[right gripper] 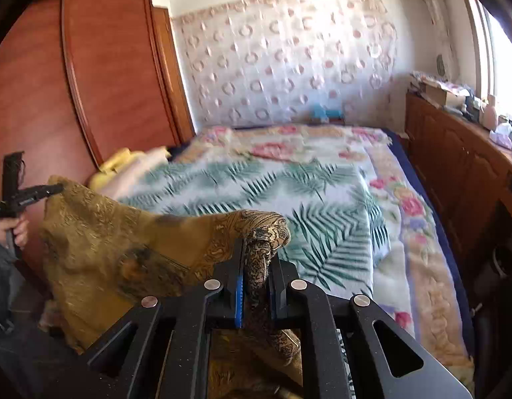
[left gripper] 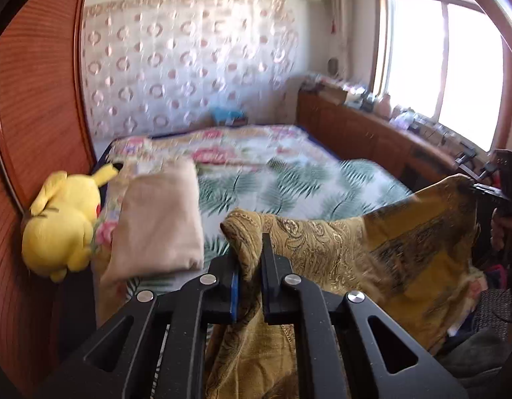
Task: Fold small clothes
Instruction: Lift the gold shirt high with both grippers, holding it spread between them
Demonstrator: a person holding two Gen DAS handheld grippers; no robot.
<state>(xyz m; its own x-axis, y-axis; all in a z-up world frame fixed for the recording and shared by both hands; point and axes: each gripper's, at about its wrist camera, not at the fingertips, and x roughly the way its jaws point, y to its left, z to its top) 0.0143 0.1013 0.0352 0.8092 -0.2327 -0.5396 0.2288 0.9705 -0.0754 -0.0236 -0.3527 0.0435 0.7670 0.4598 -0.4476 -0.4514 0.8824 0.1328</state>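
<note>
While both hand-held grippers (left gripper: 249, 259) (right gripper: 257, 256) clench corners, mustard paisley cloth (left gripper: 405, 232) hangs stretched, rumpled.

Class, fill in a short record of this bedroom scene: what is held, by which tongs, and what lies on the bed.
held item: mustard patterned cloth, stretched above the bed
left tongs: shut on one corner
right tongs: shut on another corner
bed: leaf and flower blanket
folded item: beige cloth on the bed
beside it: yellow plush toy
</note>
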